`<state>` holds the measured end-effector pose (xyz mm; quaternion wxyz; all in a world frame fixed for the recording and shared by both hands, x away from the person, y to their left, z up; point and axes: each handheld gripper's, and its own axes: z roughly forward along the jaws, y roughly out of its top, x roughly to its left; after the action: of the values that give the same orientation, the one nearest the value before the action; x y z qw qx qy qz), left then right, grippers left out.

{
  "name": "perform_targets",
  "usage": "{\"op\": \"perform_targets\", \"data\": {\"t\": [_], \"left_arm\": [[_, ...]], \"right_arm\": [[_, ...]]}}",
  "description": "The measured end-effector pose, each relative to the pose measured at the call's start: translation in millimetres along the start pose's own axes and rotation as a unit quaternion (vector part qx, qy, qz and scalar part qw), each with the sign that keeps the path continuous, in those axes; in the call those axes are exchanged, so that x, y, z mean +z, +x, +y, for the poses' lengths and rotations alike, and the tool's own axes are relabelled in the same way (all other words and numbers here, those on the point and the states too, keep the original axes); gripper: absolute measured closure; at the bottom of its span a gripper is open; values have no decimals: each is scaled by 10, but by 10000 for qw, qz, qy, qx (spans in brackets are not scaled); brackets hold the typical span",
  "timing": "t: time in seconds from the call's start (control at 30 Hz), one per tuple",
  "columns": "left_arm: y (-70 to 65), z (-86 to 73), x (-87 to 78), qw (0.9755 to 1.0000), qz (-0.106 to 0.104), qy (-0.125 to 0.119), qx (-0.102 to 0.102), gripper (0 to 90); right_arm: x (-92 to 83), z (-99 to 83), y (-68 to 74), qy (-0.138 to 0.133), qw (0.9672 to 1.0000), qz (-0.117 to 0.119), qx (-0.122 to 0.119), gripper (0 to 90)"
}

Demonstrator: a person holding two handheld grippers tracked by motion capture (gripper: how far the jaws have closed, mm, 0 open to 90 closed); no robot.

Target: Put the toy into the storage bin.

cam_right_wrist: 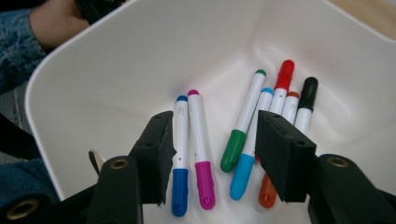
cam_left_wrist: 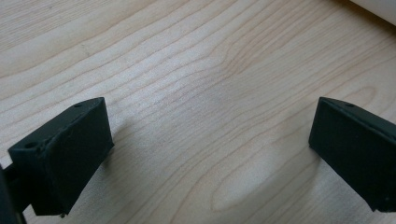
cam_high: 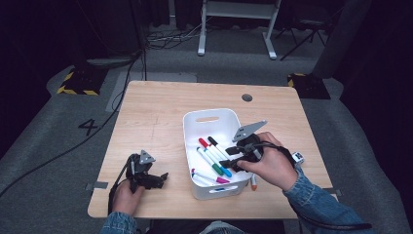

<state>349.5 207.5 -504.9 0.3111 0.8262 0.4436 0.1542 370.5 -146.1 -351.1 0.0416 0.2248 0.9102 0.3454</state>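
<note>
Markers [cam_high: 213, 158] lie loose in the white bin [cam_high: 193, 127], gathered there as if being sorted off the table. From the high view, the right gripper [cam_high: 229, 164] hangs over the bin's near-right part with the markers just beyond its tips, a sensible place for dropping one in; its jaws look parted, though the hand [cam_high: 271, 163] covers much of it. One more marker, orange-tipped [cam_high: 253, 182], lies on the table [cam_high: 156, 102] outside the bin, just under that hand and half hidden by it. The left gripper [cam_high: 158, 178] rests low on the table well to the left of the bin, apparently waiting. In the left gripper view, the left gripper [cam_left_wrist: 208, 149] has its jaws spread wide with bare wood between them and a sliver of the bin [cam_left_wrist: 376, 7] cut off at the far right. In the right gripper view, the right gripper [cam_right_wrist: 212, 154] is spread and pinches nothing; blue [cam_right_wrist: 180, 154] and pink [cam_right_wrist: 200, 144] markers lie ahead near its left jaw, green [cam_right_wrist: 245, 119] and light blue [cam_right_wrist: 252, 144] toward its right. The right jaw hides the lower parts of the red [cam_right_wrist: 283, 84], black [cam_right_wrist: 306, 102] and orange [cam_right_wrist: 267, 196] markers, so how they end is unclear.
</note>
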Motion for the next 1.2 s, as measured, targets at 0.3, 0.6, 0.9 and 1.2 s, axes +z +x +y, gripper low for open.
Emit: {"op": "perform_targets", "data": {"t": [0.3,0.6,0.9,1.2], "left_arm": [[0,0,0,10000,0,0,0,0],[5,5,9,10000,-59,-4,-9,0],[14,15,12,10000,-3,-4,10,0],[19,17,14,10000,-25,8,2,0]], "right_arm": [[-349,-111,-198,-453,9982,-290,281,446],[-659,-251,-362,-615,9944,-580,639,450],[-715,-525,-533,-514,9905,-824,971,465],[-398,-800,-658,-231,9889,-858,1193,460]]}}
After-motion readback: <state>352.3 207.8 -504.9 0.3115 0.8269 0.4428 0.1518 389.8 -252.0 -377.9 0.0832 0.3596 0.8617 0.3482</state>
